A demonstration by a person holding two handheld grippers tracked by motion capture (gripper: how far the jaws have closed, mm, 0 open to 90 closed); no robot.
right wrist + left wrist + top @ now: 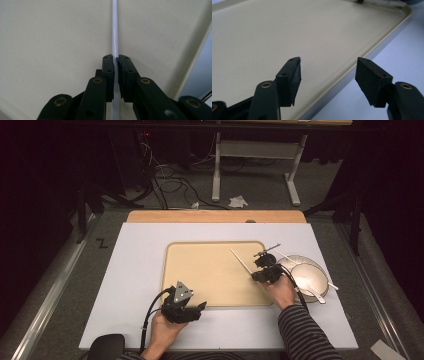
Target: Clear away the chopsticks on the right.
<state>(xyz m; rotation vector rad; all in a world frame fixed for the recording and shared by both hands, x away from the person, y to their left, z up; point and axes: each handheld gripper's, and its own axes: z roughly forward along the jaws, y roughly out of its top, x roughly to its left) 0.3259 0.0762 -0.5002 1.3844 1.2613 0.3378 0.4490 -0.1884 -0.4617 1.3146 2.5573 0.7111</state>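
One thin white chopstick (115, 27) is pinched between the fingers of the right gripper (116, 65), which press on it from both sides partway along its length, so that the stick runs straight out ahead of them over the beige tray (200, 270). In the high view the same stick slants up and to the left from the right gripper (264, 270) above the tray's right portion; whether its far tip touches the tray cannot be told. It looks smooth, glossy and evenly round, probably plastic, so it is likely very light and stiff but slippery, apt to swivel or slide in a two-point pinch. A hold nearer its middle, square across the shaft, would likely steady it best. Beside the tray on the white table (130, 270) sits a pale round bowl (320, 270) with more white utensils lying across it, seemingly a spoon and another stick. The left gripper (192, 312) rests near the tray's front edge, and its own view shows the fingers (290, 80) spread wide with nothing between them, straddling the tray's rim (362, 53).
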